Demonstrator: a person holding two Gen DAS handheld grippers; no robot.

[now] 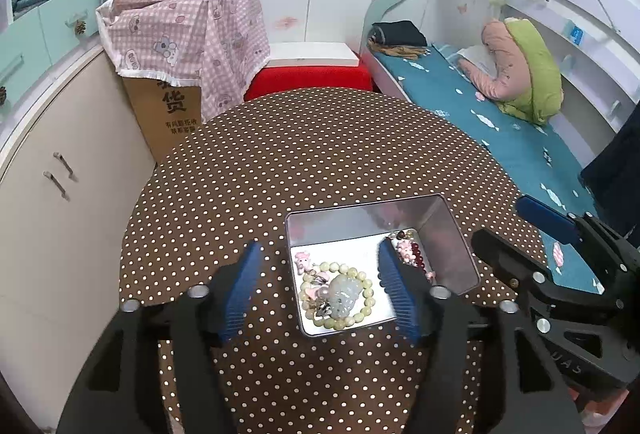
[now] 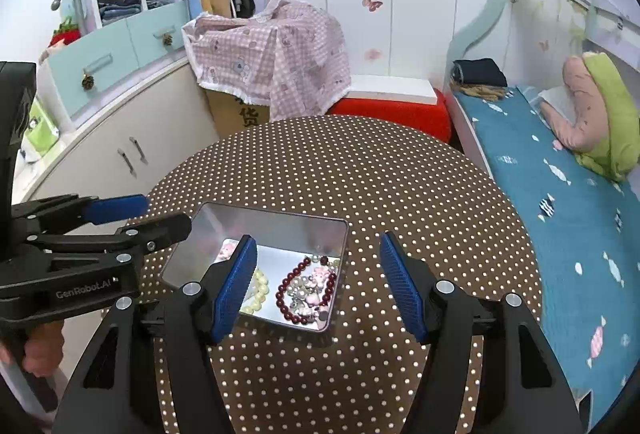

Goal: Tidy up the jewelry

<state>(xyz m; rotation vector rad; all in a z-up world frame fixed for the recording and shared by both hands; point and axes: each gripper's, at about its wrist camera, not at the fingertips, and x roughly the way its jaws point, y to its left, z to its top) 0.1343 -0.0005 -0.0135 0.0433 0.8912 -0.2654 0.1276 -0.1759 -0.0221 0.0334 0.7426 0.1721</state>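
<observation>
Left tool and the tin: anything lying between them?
Nothing: the open left tool hangs above the tin; left wrist view shows the green bead bracelet between its fingers.

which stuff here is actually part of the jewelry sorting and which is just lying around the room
Part of the job: metal tin, pale green bead bracelet, jade pendant, dark red bead bracelet, pink charms.

Just lying about: checked cloth, cardboard box, red stool, folded clothes.

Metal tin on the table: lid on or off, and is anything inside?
Open, no lid on it, and not empty. The metal tin holds a pale green bead bracelet and a dark red bead bracelet with small charms.
</observation>
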